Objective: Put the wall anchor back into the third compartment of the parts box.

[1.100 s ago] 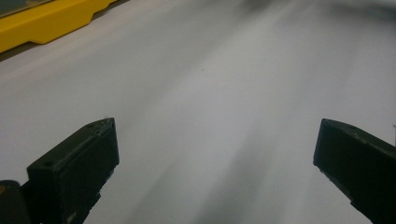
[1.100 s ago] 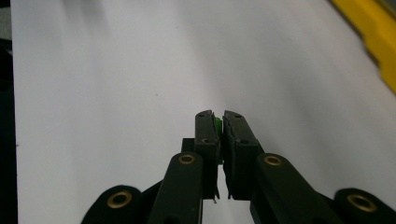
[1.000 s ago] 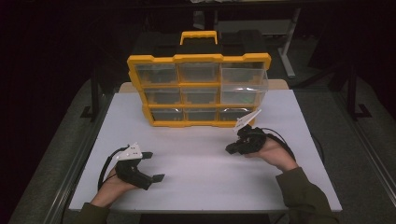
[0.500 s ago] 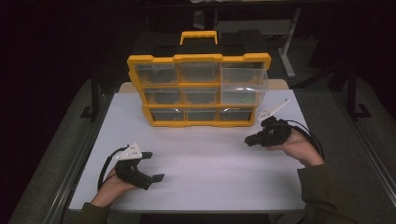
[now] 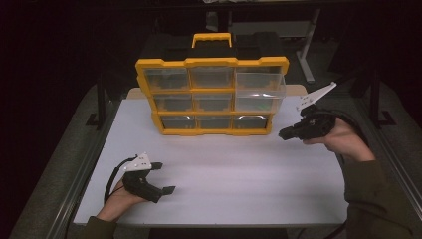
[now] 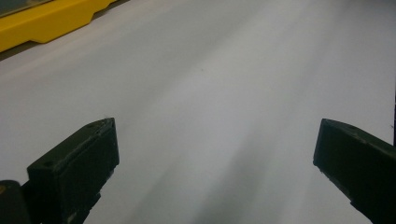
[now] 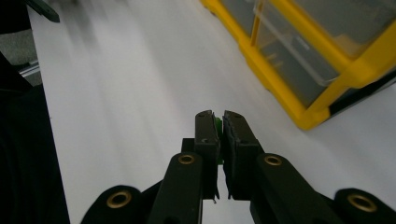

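Drawers of clear plastic, set three by three in a yellow organiser case [image 5: 211, 94], face the person from the far middle of the white desk [image 5: 239, 174]. The case stands upright, with a yellow carrying handle [image 5: 212, 39] on top. Its top right drawer [image 5: 260, 88] is pulled out toward the person, past the front of the others; something green shows faintly through its front, too small to name.

The left hand-held gripper [image 5: 164, 178] lies low at the near left of the desk, held in the left hand [image 5: 121, 193], well apart from the case. Its jaws stand wide apart with bare desk between them, as the left gripper view shows, where a yellow edge of the case [image 6: 46, 23] crosses the upper left corner.

The right hand-held gripper [image 5: 284, 133] is held by the right hand [image 5: 343, 139] above the desk, just to the right of the case's lower right corner and apart from it. In the right gripper view its jaws are closed on a small green piece [image 7: 218, 125], only a sliver of which shows between them, with the case [image 7: 299, 107] off to the right.
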`<state>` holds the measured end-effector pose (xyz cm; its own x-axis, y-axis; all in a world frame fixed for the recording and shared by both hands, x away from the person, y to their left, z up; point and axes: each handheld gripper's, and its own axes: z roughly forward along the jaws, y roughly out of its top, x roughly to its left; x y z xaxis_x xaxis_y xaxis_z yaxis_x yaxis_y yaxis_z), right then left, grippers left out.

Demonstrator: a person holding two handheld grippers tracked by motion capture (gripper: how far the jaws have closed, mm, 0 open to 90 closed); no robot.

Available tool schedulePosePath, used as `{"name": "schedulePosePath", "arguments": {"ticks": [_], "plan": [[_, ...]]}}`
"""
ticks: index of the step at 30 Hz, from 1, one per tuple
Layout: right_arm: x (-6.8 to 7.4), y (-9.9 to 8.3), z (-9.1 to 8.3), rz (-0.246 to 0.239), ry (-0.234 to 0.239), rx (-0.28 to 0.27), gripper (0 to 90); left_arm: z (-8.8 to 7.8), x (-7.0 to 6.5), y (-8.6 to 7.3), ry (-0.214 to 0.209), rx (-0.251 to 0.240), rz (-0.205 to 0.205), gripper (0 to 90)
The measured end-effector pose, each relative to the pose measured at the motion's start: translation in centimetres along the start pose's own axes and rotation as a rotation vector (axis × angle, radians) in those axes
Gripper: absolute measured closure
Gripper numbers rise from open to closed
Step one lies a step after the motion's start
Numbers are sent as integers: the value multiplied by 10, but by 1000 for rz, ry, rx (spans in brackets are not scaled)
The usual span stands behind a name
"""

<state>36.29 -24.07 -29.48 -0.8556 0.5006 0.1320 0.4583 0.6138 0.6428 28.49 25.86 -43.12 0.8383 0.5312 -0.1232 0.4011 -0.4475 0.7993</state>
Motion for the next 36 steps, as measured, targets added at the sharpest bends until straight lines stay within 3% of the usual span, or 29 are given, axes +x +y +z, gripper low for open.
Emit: {"name": "schedulePosePath", "arguments": {"ticks": [7, 15, 19, 23, 24, 30, 36], "plan": [[-4, 21, -40, -22, -35, -11, 837, 0, 0, 0, -3, 1, -6, 0], [-8, 48, -79, -15, -66, -49, 836, 1, 0, 0, -4, 5, -10, 0], [-6, 62, -95, -5, -81, -68, 836, 1, 0, 0, -4, 7, -6, 0], [-4, 78, -108, -33, -104, -77, 836, 0, -2, 0, -6, 8, -23, 0], [-5, 82, -110, -61, -113, -85, 836, -1, 0, 1, -4, 20, -6, 0], [1, 109, -122, -55, -107, -96, 836, 1, -1, 2, -7, 8, -23, 0], [3, 128, -107, -87, -87, -88, 835, 3, 1, 3, -12, 19, -15, 0]]}}
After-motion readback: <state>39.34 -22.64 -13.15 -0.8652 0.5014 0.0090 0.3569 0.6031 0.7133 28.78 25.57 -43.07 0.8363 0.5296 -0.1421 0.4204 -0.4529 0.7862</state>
